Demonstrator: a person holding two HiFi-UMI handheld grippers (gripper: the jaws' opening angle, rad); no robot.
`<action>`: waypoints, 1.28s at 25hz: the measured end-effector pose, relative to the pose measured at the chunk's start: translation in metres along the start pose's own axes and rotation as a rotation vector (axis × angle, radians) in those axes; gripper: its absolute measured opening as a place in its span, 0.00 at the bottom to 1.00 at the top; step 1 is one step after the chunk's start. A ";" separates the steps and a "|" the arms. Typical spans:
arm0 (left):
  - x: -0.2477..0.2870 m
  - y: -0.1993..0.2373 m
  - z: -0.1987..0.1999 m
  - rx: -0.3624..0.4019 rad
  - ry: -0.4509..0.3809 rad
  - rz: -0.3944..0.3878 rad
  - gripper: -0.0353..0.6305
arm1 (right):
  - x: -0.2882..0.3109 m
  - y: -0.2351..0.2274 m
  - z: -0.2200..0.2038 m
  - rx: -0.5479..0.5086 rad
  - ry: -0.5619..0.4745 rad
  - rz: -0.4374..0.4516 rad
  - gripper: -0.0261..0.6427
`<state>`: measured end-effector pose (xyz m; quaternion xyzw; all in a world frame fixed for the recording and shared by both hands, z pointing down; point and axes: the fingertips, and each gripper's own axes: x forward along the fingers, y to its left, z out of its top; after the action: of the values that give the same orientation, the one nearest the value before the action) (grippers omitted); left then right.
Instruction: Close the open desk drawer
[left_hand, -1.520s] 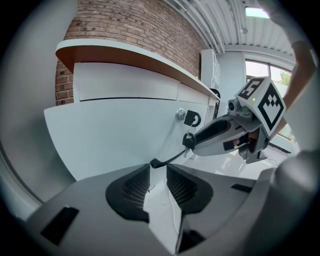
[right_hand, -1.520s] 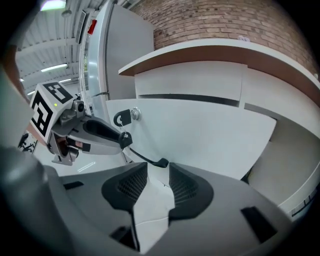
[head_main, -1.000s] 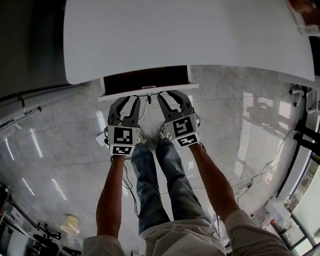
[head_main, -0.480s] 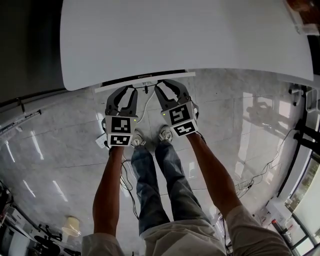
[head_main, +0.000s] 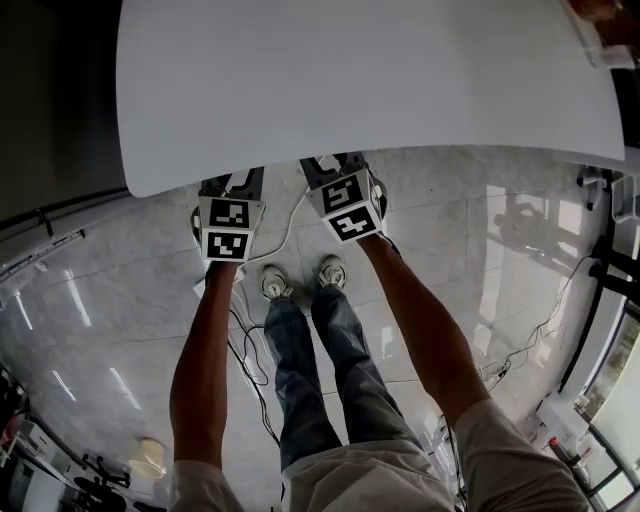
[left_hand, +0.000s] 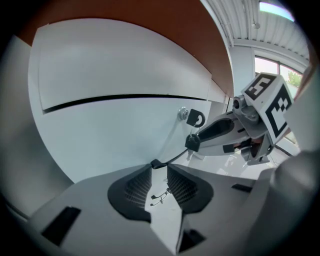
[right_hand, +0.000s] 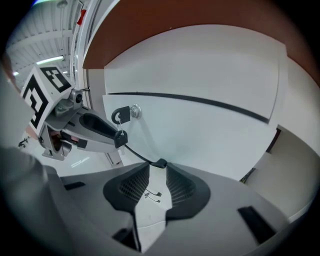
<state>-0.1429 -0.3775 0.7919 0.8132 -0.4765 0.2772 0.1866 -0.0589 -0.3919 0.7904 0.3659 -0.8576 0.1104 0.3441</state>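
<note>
White drawer front (left_hand: 115, 135) sits under the table (head_main: 370, 80). The left claw (left_hand: 158, 165) and right claw (right_hand: 160, 163) both stand slightly open and empty, tips right at that front.

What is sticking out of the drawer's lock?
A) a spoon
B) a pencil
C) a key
C: in the left gripper view a black-headed key sits in the round lock on the front of the drawer.
</note>
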 end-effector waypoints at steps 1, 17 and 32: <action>0.002 0.002 0.002 -0.002 0.009 0.002 0.21 | 0.002 -0.002 0.002 0.002 0.003 -0.006 0.21; 0.007 0.008 0.003 -0.016 0.023 0.020 0.22 | 0.007 0.000 0.002 0.057 -0.014 0.028 0.27; -0.066 -0.077 -0.016 -0.076 -0.070 -0.072 0.07 | -0.079 0.053 -0.012 0.106 -0.079 0.023 0.07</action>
<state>-0.1058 -0.2878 0.7597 0.8313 -0.4633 0.2237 0.2103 -0.0510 -0.3052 0.7494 0.3779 -0.8676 0.1448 0.2888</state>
